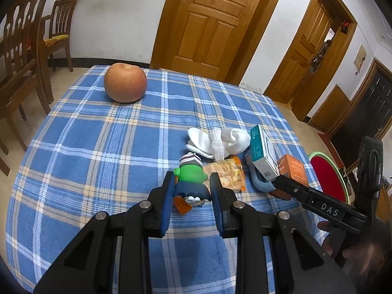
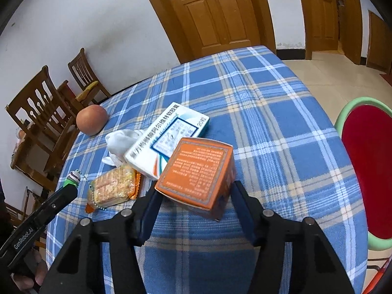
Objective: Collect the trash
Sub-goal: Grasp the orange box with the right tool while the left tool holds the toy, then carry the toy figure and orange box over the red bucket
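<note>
The left wrist view alone shows the left gripper (image 1: 190, 191) pinched on a small green plastic figurine with a striped cap and navy trousers (image 1: 192, 176), its blue-padded fingers (image 1: 167, 203) pressed against the toy's sides over the blue plaid woven tablecloth (image 1: 98, 147). Far left on the cloth sits a round, smooth russet apple (image 1: 125, 82), well apart from the rest. Moving right come a soft bundle of white ribbed socks (image 1: 218, 142), a crinkly orange cracker packet (image 1: 226, 175) just beside the figurine, a glossy white-and-teal cardboard medicine box (image 1: 263, 153) and a blue curved plastic piece (image 1: 262, 183) under it. Only the right wrist view shows the right gripper (image 2: 196, 196) with its fingers set against both sides of the orange printed cardboard box (image 2: 196, 171), which is tilted and leans on the medicine box. At the far right stands a red-cushioned, green-rimmed stool (image 2: 367, 171).
</note>
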### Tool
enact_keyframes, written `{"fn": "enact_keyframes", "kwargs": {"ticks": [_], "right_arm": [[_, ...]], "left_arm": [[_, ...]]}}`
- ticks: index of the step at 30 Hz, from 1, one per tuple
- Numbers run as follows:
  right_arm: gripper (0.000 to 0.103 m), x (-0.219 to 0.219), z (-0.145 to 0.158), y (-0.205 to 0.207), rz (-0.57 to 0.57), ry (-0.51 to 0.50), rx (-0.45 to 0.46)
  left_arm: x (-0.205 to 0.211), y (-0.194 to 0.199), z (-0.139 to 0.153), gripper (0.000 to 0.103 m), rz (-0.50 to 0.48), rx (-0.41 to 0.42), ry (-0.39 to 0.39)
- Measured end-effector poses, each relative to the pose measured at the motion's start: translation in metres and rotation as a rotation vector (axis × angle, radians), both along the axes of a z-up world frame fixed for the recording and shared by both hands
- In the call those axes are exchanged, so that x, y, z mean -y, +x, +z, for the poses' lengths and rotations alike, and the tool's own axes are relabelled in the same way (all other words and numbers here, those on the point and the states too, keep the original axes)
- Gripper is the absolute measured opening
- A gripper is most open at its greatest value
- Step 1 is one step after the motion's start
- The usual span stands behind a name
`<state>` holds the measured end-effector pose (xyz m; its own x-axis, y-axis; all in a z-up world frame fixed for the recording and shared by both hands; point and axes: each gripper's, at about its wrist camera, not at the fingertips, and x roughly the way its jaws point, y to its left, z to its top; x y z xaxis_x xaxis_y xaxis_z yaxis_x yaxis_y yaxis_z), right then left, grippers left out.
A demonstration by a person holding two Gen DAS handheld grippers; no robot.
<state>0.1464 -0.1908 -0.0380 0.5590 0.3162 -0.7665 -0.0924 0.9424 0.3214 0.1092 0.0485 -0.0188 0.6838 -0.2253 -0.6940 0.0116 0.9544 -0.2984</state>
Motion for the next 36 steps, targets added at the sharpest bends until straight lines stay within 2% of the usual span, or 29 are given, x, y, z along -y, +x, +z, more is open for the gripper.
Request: {"fn": "enact_keyframes", "kwargs": {"ticks": [13, 36], "right_arm": [[0.052, 0.027, 0.023, -0.036, -0.067, 0.038, 0.079], [0.052, 0.097, 0.054, -0.094, -0.212, 0.105, 0.193]], "left_arm": [[0.019, -0.007, 0.013, 0.029, -0.047, 0.024, -0.013], [0.084, -0.021, 0.042, 0.029, -0.194, 0.063, -0.055]]}}
